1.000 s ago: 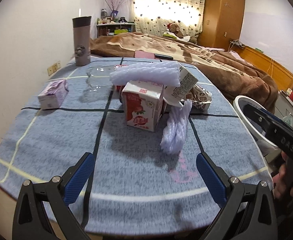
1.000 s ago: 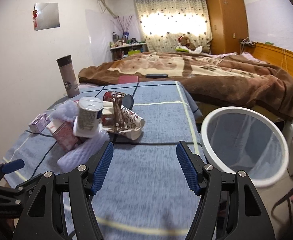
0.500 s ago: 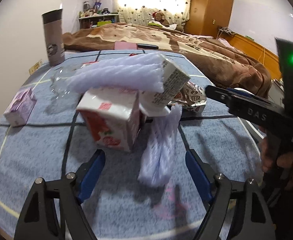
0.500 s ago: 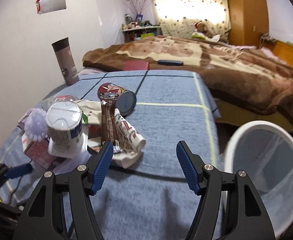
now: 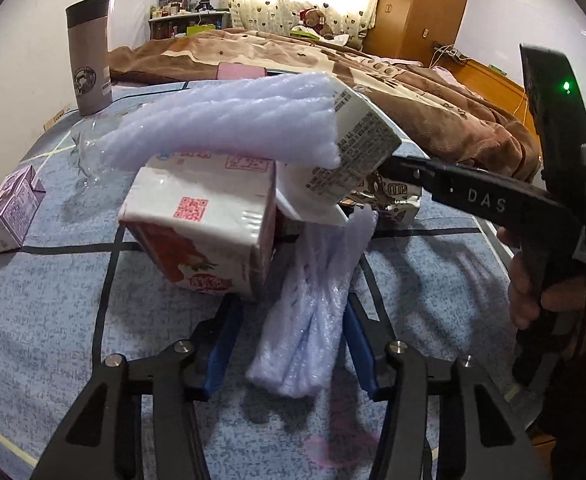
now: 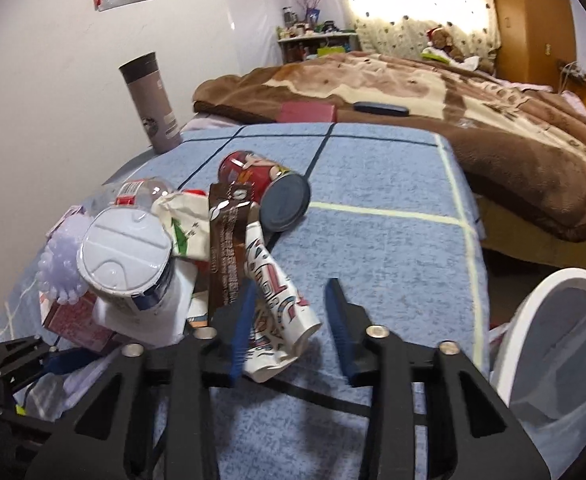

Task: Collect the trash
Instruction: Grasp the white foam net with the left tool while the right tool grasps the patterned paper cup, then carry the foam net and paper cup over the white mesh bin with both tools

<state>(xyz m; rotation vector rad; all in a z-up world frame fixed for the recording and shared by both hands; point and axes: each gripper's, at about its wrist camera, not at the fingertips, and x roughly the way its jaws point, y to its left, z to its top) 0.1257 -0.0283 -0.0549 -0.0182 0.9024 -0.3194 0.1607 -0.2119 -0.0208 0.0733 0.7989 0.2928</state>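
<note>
Blue-clothed table (image 6: 393,240) holds piled litter: left gripper (image 5: 291,344) straddles the foam netting (image 5: 313,312), right gripper (image 6: 289,320) the crumpled wrapper (image 6: 277,304), both spread for pinching.

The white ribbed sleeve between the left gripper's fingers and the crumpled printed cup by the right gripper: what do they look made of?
The white ribbed sleeve looks like soft foam netting, matte and slightly translucent, with a woven, puffy mesh that sags. The crumpled printed cup seems to be coated paper, faintly glossy: its wall is creased flat and a rolled rim shows. Both grippers, left and right, are open around them.
</note>
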